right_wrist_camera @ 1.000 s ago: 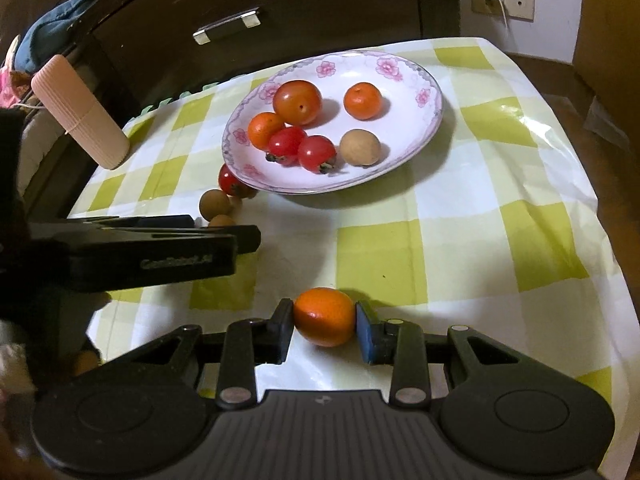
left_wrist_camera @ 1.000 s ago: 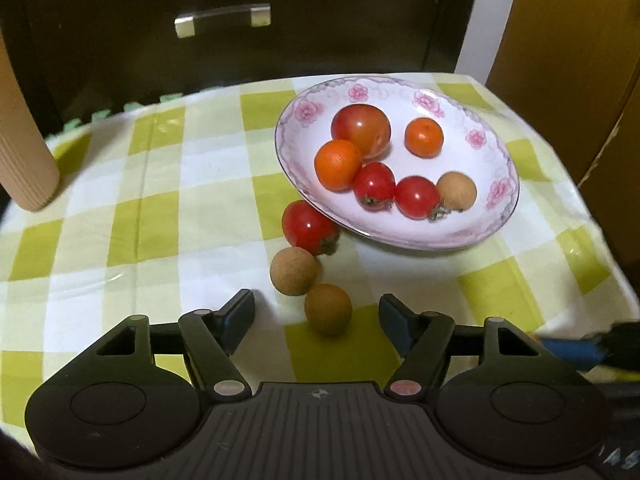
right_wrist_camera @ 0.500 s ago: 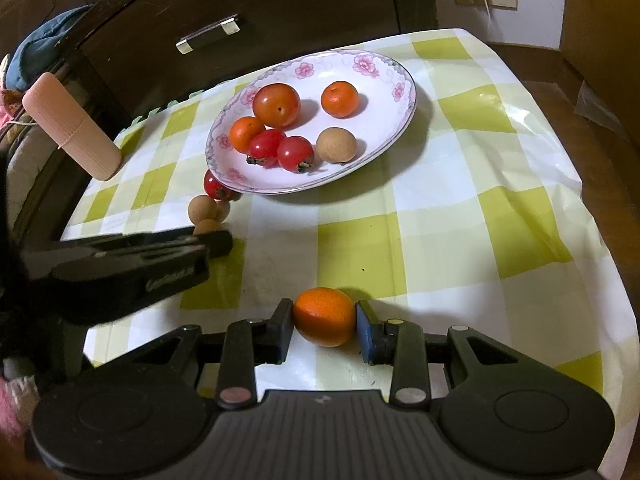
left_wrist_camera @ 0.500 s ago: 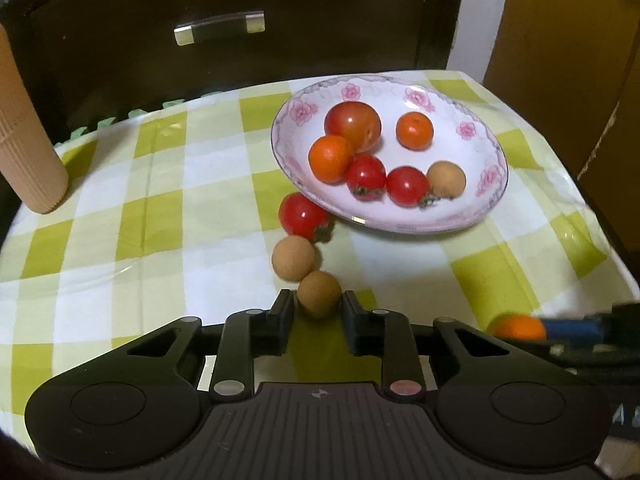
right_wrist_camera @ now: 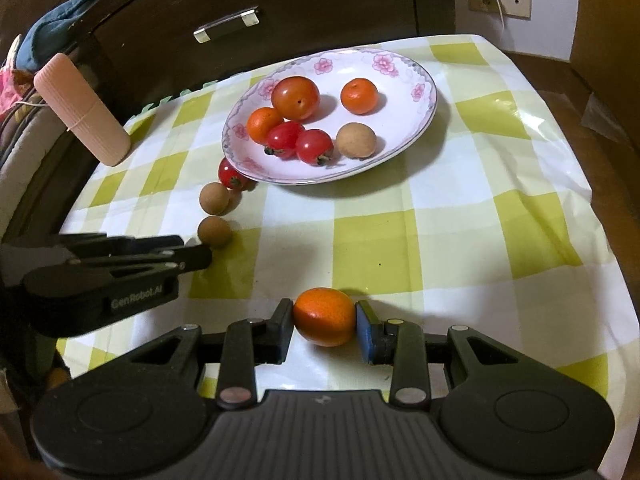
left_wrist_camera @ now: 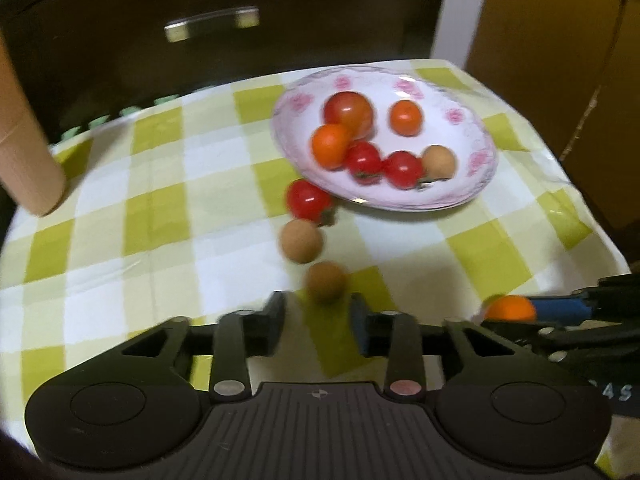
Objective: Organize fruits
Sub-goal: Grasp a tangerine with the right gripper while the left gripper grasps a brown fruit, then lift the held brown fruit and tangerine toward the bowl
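Left black plastic gripper point(left_wrist_camera: 318, 318): jaws opening, matte round brown longan point(left_wrist_camera: 325, 282) just ahead, untouched. Right black plastic gripper point(right_wrist_camera: 324, 326): clamps glossy round orange citrus point(right_wrist_camera: 324, 316); glazed floral oval plate point(right_wrist_camera: 404, 80) beyond.

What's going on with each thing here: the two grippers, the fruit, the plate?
Left gripper: jaws opening, nothing gripped; a brown fruit lies loose just beyond its tips.
Right gripper: shut on an orange.
Plate: on the tablecloth, six fruits inside.
Red tomato: on the cloth against the plate's rim.
Second brown fruit: loose on the cloth.
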Tool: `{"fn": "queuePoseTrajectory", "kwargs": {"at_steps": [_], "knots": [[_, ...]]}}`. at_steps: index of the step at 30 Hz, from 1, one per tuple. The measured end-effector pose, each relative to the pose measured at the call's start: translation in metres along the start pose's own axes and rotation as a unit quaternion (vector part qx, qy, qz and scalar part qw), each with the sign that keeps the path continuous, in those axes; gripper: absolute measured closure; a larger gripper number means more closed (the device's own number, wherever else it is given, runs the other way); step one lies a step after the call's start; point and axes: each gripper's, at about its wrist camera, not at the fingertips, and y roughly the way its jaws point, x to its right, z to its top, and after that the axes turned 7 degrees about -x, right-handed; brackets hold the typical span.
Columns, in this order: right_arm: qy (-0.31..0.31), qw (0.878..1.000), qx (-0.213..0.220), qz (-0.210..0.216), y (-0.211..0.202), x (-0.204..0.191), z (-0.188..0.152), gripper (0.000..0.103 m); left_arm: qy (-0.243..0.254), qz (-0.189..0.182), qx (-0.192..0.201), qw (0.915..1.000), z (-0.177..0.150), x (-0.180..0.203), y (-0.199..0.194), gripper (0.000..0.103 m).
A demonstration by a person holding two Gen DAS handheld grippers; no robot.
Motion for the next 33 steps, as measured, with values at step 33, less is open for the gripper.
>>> {"fn": "queuePoseTrajectory", "kwargs": {"at_steps": [33], "knots": [[-0.050,0.998,0.009,-0.027,-0.001,-0.025,-0.021,0.069,0.023,0.004,-0.006,0.9997,-0.036,-0.003,-0.015,0.063]]}}
